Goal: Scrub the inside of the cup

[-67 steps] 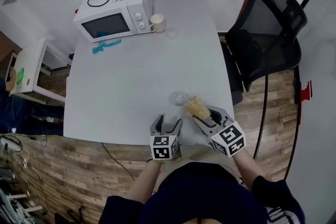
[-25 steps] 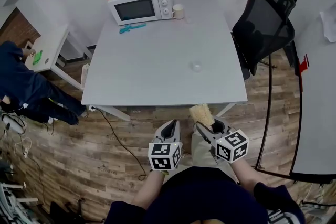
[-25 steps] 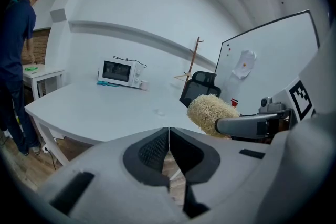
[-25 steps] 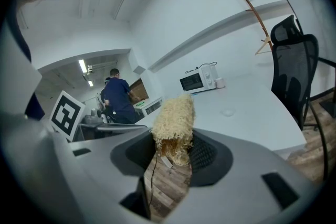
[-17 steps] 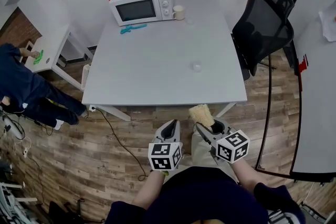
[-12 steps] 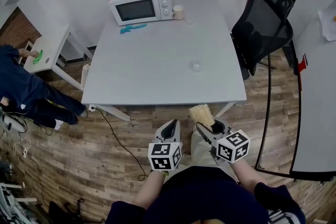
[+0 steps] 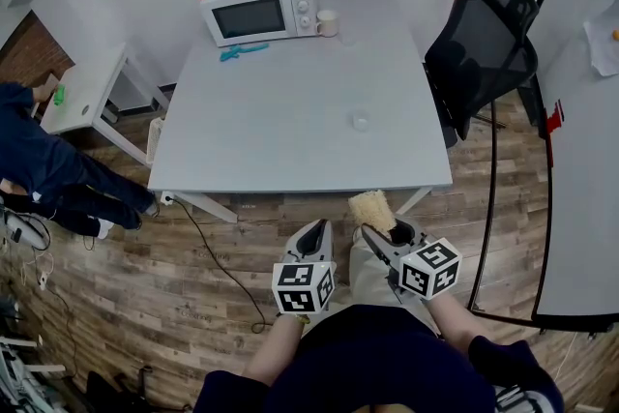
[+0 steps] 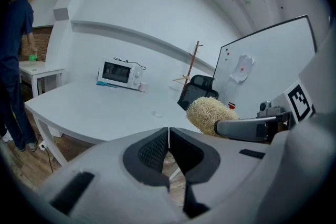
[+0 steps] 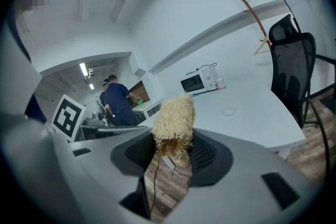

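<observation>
A small clear glass cup [image 7: 361,121] stands alone on the white table [image 7: 290,140], right of its middle. Both grippers hang over the wooden floor, short of the table's near edge and well apart from the cup. My left gripper [image 7: 315,229] is shut with nothing between its jaws; in the left gripper view [image 8: 168,136] the pads meet. My right gripper [image 7: 379,229] is shut on a pale straw-coloured loofah scrubber [image 7: 371,209], which sticks up out of the jaws [image 9: 173,123]. The cup shows far off in both gripper views [image 8: 157,113] [image 9: 228,111].
A microwave [image 7: 256,7], a cream mug [image 7: 327,22] and a teal object [image 7: 242,51] sit at the table's far end. A black office chair [image 7: 488,44] stands at the right, next to a whiteboard [image 7: 580,160]. A person in blue [image 7: 39,169] stands by a side table [image 7: 82,97].
Since the earliest frame both grippers have drawn back from the table's edge and the cup to over the floor. Over the last second they kept still; the person at the left shifted.
</observation>
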Demonstrator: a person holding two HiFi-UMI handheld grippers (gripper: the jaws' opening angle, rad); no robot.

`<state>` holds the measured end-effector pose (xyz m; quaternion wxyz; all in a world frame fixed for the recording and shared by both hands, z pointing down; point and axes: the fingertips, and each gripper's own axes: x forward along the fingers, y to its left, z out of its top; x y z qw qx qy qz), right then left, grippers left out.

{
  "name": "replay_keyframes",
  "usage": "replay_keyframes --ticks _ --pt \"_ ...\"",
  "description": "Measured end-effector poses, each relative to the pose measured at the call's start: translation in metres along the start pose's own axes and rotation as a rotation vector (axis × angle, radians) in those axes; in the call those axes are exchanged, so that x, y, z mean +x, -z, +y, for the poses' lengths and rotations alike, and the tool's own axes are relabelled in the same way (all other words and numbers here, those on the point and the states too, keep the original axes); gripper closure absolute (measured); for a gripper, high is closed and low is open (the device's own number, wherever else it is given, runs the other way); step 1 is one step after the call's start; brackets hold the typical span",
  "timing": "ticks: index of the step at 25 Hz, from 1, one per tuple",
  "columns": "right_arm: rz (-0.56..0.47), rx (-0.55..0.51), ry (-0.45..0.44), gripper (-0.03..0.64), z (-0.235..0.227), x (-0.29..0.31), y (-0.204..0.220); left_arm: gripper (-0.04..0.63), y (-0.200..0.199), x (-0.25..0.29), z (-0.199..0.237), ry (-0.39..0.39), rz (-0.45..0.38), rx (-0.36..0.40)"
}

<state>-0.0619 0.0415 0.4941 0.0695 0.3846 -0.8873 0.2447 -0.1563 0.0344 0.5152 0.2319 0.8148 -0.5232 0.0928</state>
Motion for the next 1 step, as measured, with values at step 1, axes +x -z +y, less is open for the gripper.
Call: replay_keyframes --ticks 1 --pt "-0.001 0.000 -0.001 0.439 0.0002 0.0001 -0.0003 0.574 0.0000 -0.0004 0.0000 0.000 -0.001 -0.001"
